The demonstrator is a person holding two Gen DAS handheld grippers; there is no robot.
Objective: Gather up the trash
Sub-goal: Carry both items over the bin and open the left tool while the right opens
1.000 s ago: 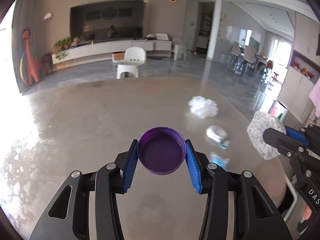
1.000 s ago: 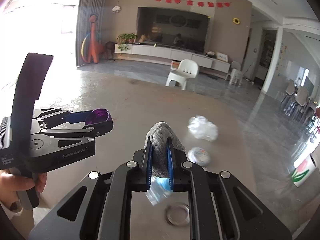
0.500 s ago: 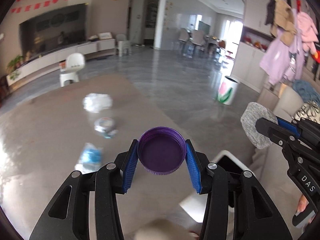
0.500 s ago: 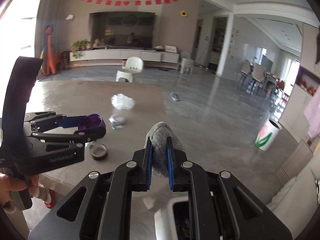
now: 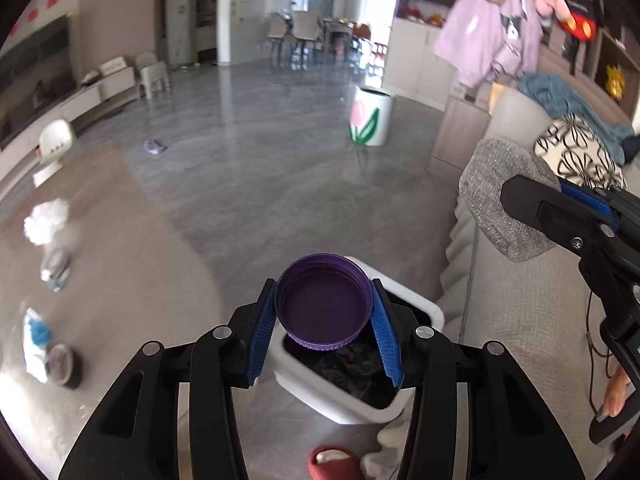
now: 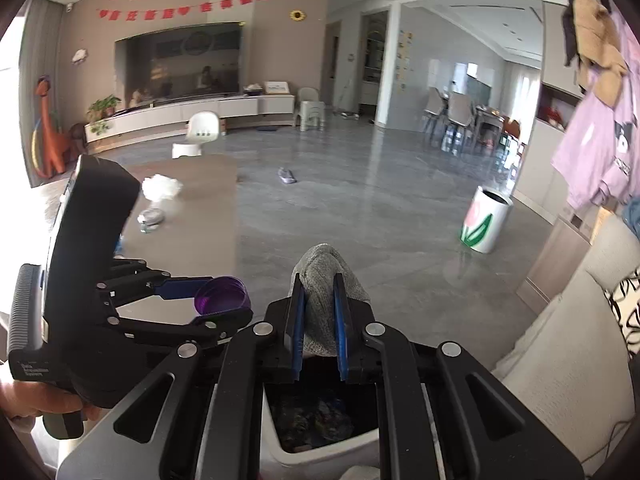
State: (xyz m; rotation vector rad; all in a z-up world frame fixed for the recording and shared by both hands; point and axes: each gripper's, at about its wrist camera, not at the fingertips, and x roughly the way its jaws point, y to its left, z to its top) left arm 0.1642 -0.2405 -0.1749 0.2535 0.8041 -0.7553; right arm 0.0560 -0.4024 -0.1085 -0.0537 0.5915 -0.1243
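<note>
My left gripper (image 5: pixel 324 312) is shut on a purple bottle cap (image 5: pixel 323 306) and holds it above the white trash bin (image 5: pixel 424 312) on the floor. The cap also shows in the right wrist view (image 6: pixel 221 301). My right gripper (image 6: pixel 318 312) is shut on a grey felt pad (image 6: pixel 324 280), held over the same bin (image 6: pixel 288 456), which has dark rubbish inside. The pad shows at the right of the left wrist view (image 5: pixel 492 200). More trash lies on the brown table: a crumpled white wrapper (image 5: pixel 46 222), a small crushed item (image 5: pixel 56 266), a blue-white packet (image 5: pixel 34 338) and a round lid (image 5: pixel 64 364).
A grey sofa (image 5: pixel 520 320) with cushions stands to the right of the bin. A white bin with a tulip print (image 5: pixel 370 118) stands on the floor further off. A red slipper (image 5: pixel 332 460) lies by the bin. The table edge (image 5: pixel 192 248) is on the left.
Both grippers have swung right, away from the table, and now hang over the white bin beside the sofa. Each still holds its item.
</note>
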